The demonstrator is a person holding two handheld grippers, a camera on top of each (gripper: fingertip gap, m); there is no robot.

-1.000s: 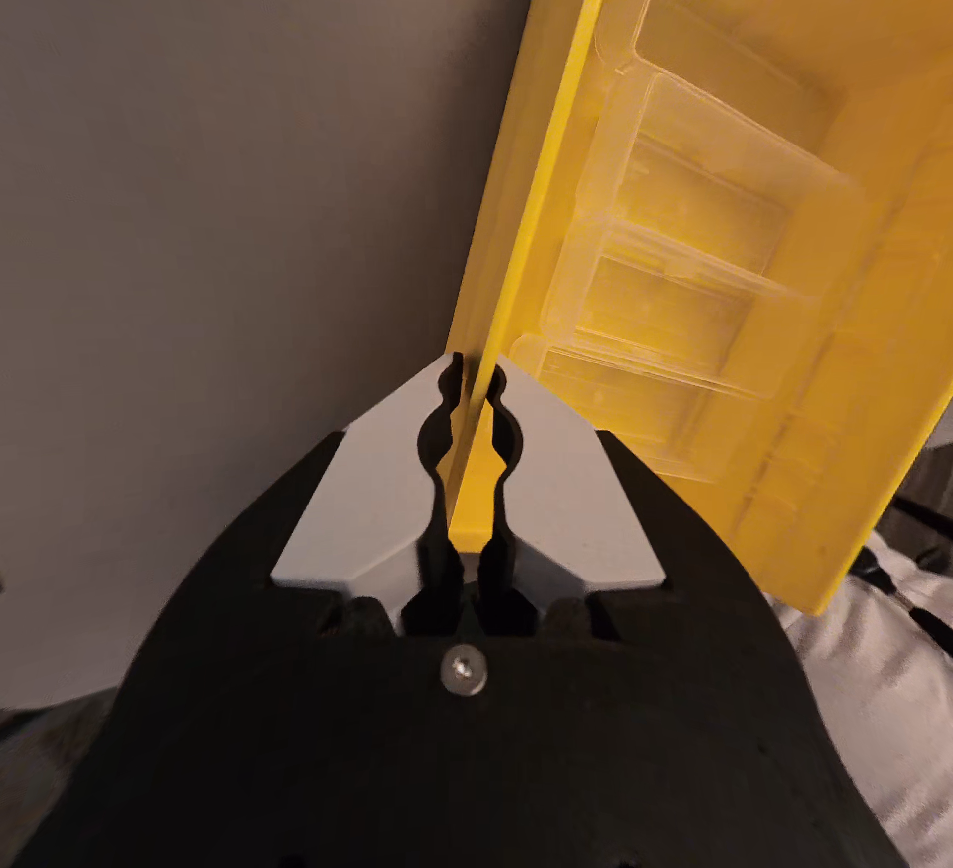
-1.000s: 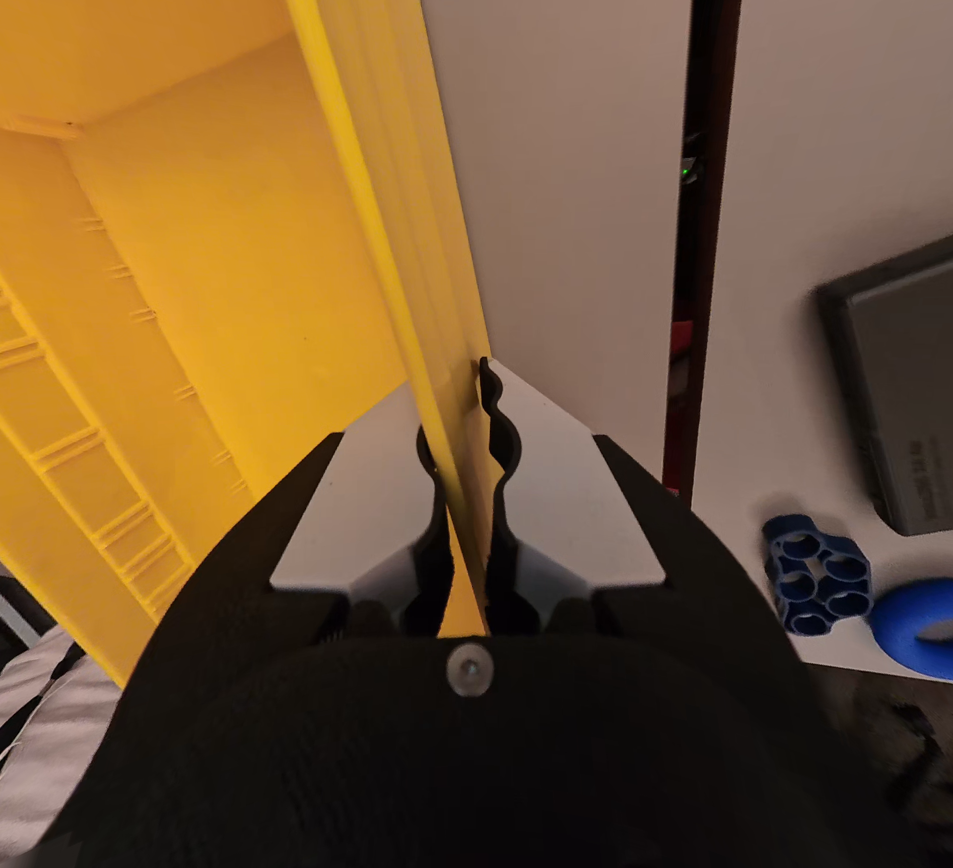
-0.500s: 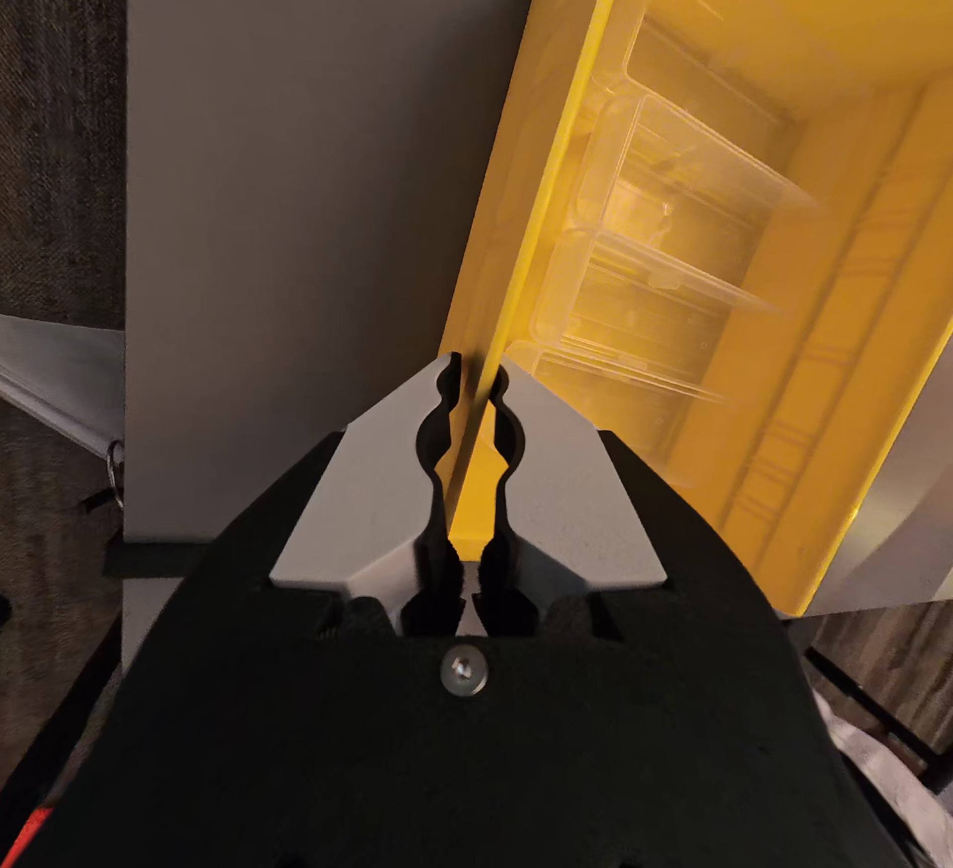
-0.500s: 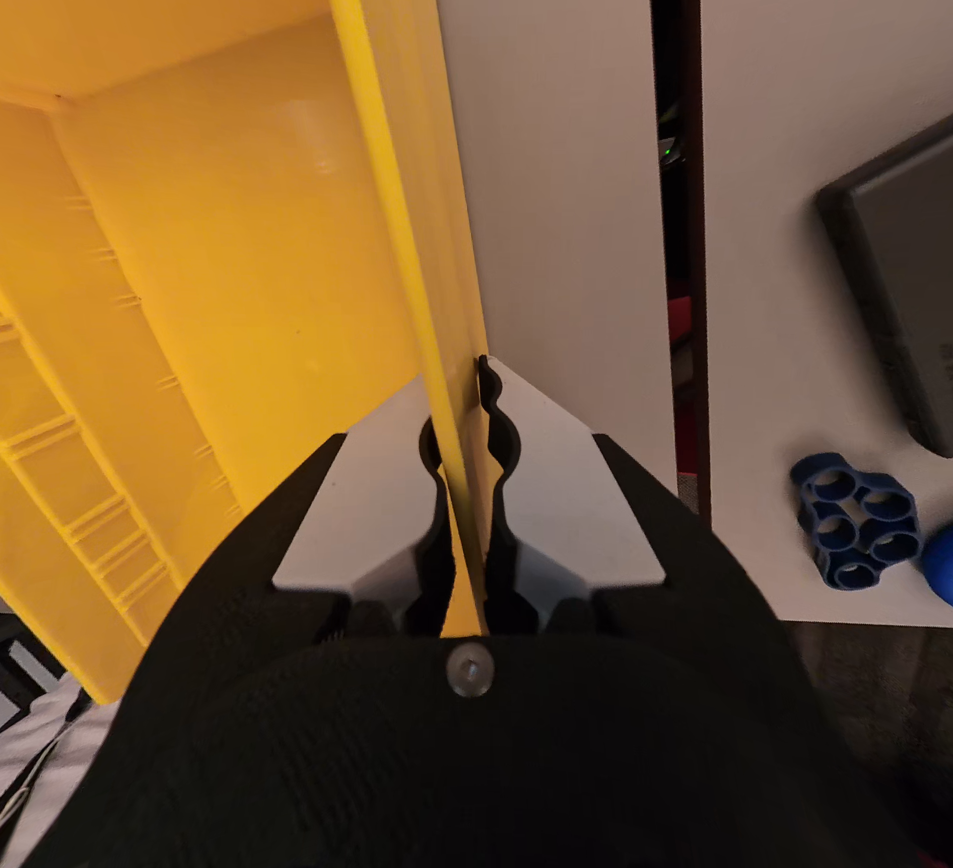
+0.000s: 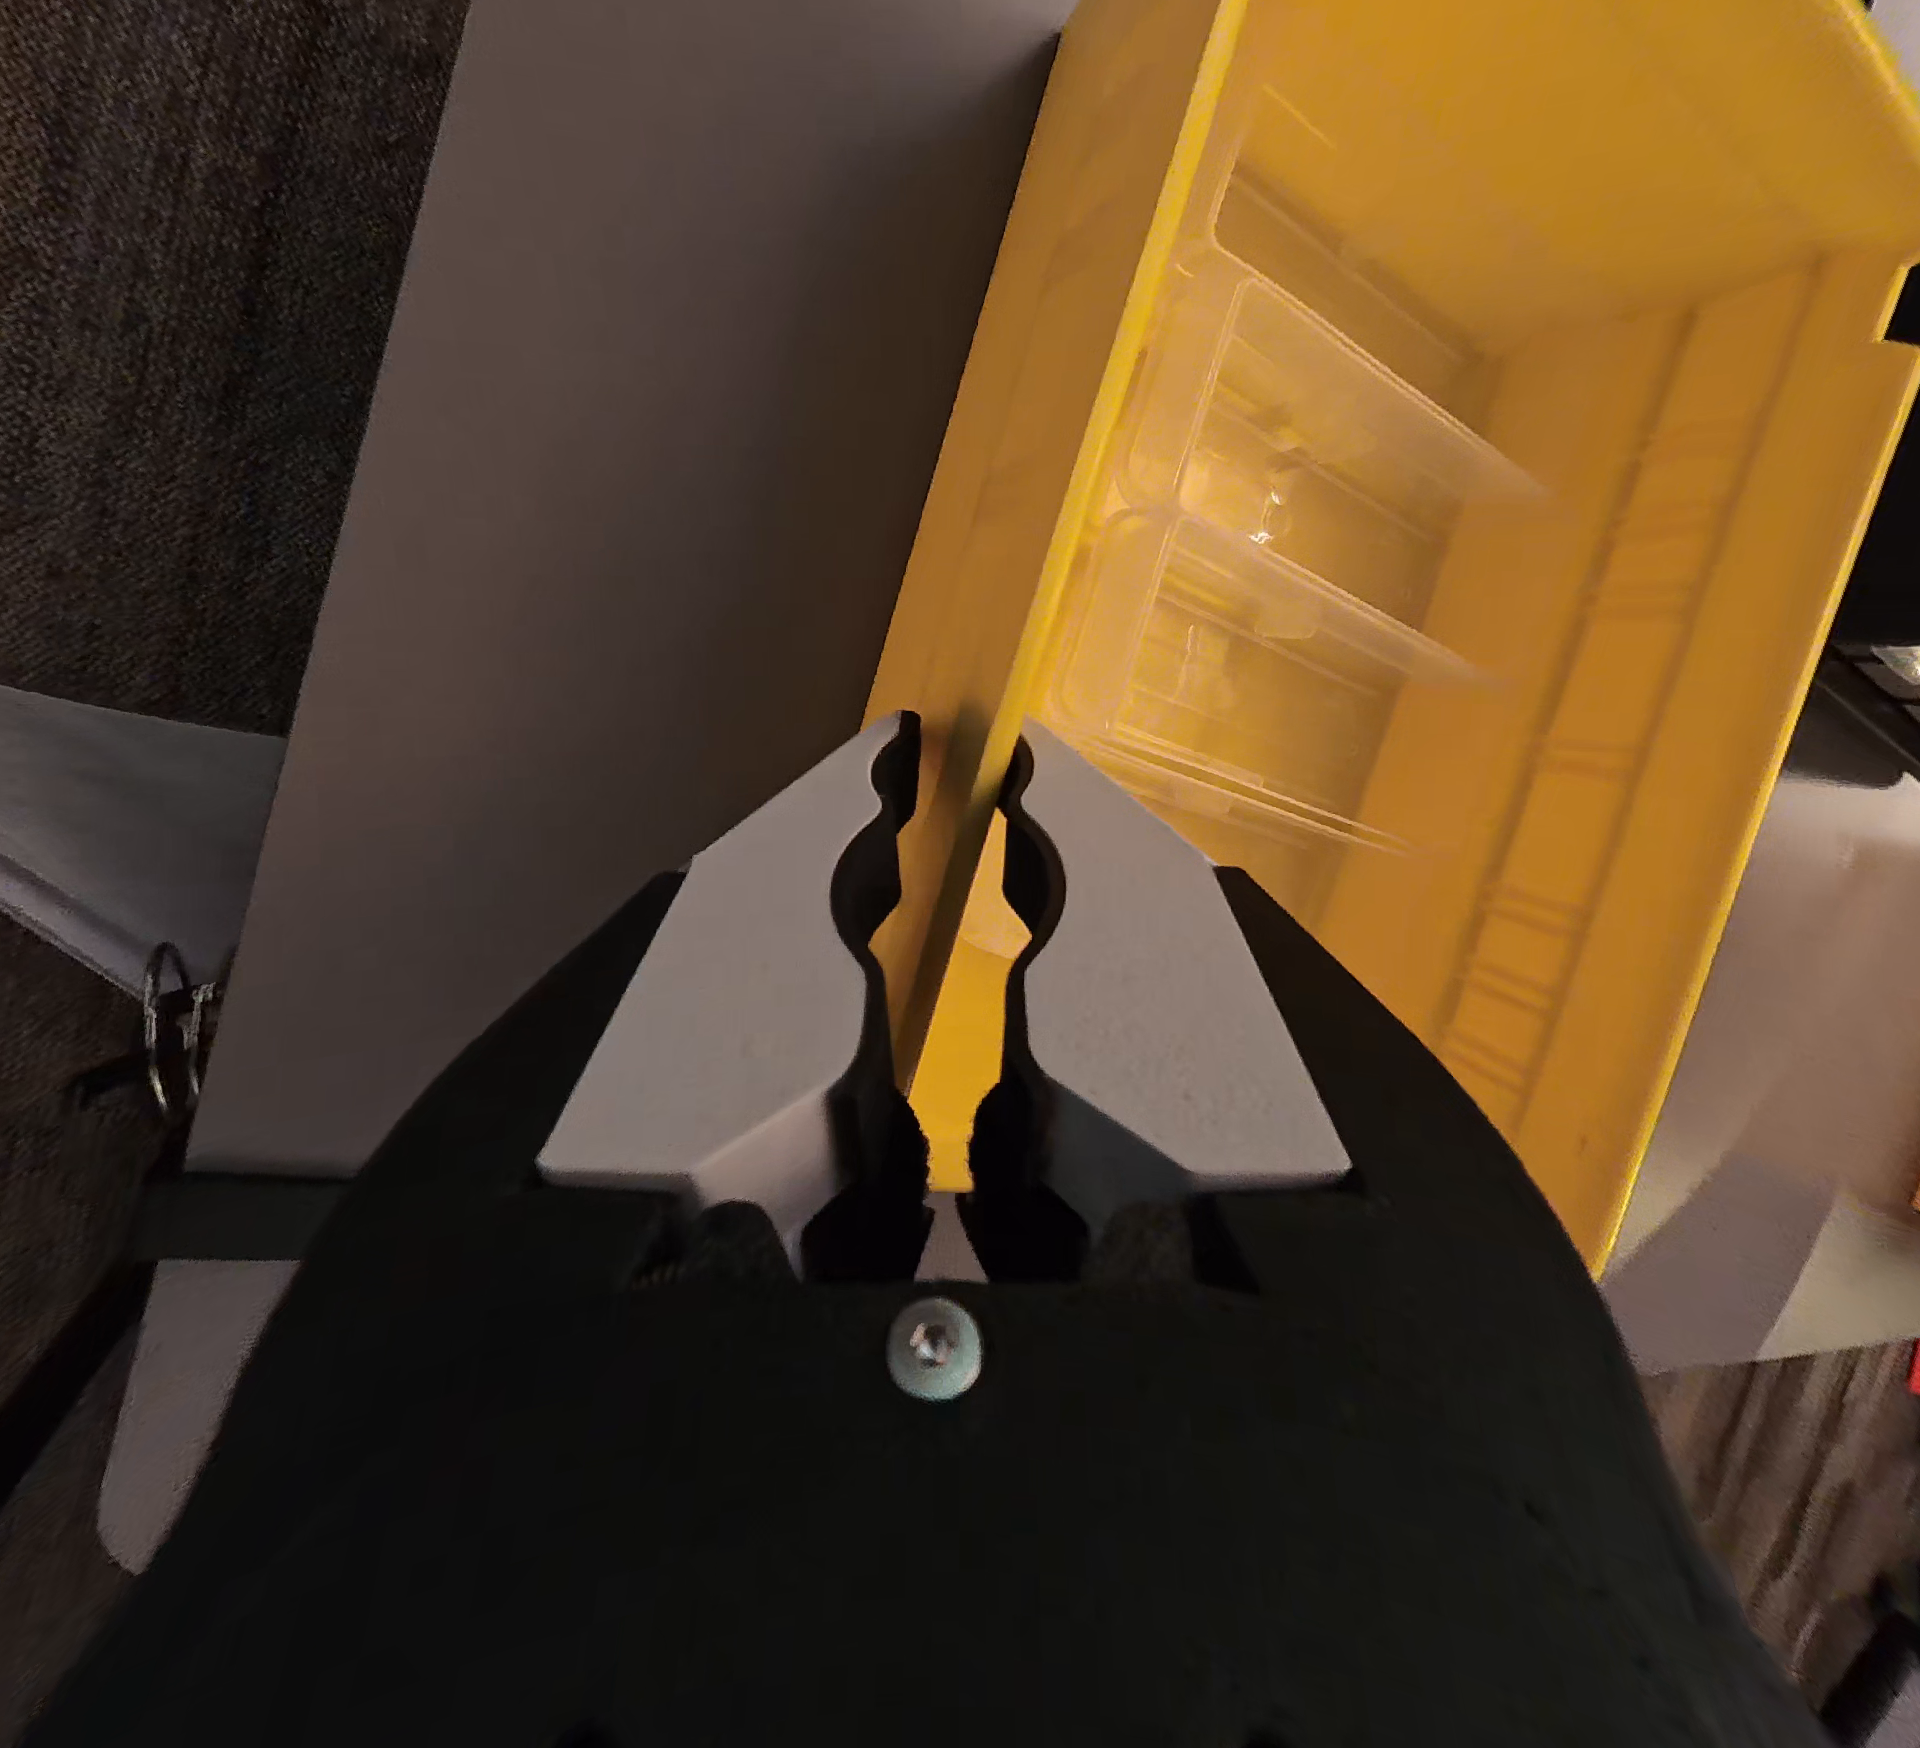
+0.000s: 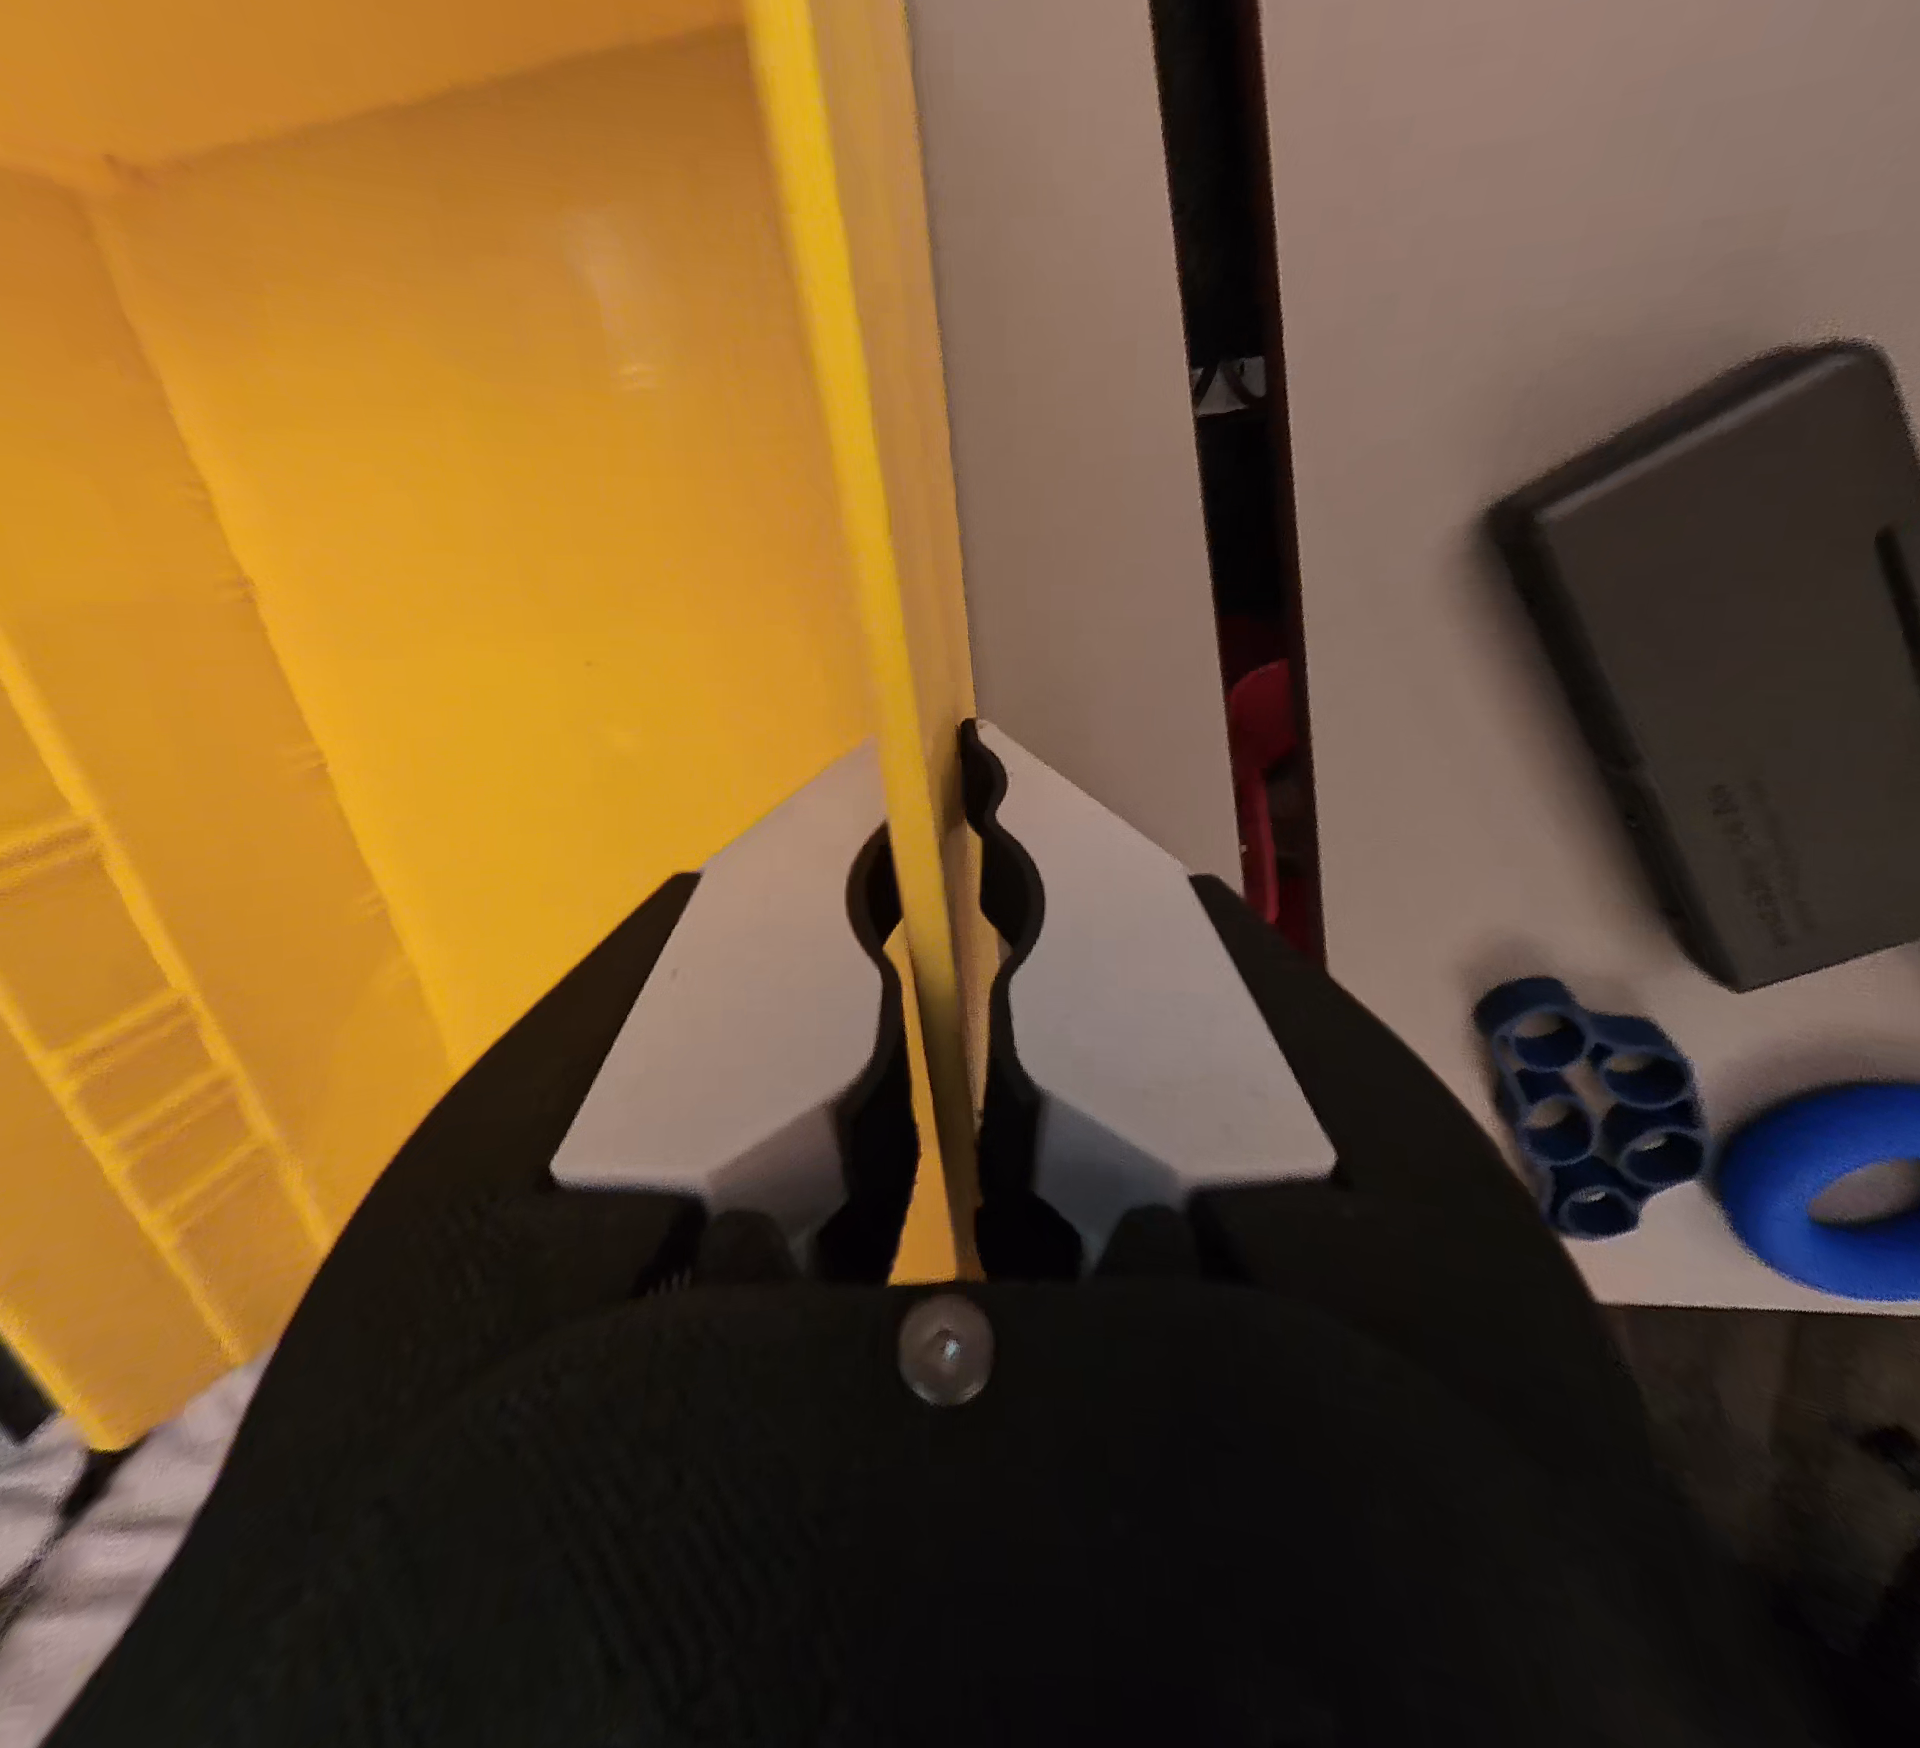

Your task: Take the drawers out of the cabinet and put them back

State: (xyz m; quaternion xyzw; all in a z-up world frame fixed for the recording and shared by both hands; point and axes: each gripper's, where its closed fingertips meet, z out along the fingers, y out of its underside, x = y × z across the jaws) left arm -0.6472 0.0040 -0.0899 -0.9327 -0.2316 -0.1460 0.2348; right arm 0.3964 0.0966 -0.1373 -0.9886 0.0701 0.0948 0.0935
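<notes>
A yellow plastic drawer (image 5: 1558,555) is held between both grippers over a white tabletop (image 5: 675,348). My left gripper (image 5: 961,753) is shut on its left side wall. My right gripper (image 6: 930,763) is shut on its right side wall (image 6: 831,348). Clear plastic compartment trays (image 5: 1299,576) lie inside the drawer along its left wall. The right wrist view shows the drawer's bare yellow inside (image 6: 468,555). The cabinet is not in view.
On a second white table (image 6: 1558,244) to the right lie a dark grey flat case (image 6: 1745,680), a blue holed block (image 6: 1590,1127) and a blue ring (image 6: 1839,1189). A dark gap (image 6: 1216,348) separates the tables. Dark carpet (image 5: 156,244) lies to the left. There is about 105 centimetres between the tips of the two grippers.
Both grippers have carried the drawer onward over the white table. More carpet and the table's edges now show in the left wrist view. The grips are unchanged.
</notes>
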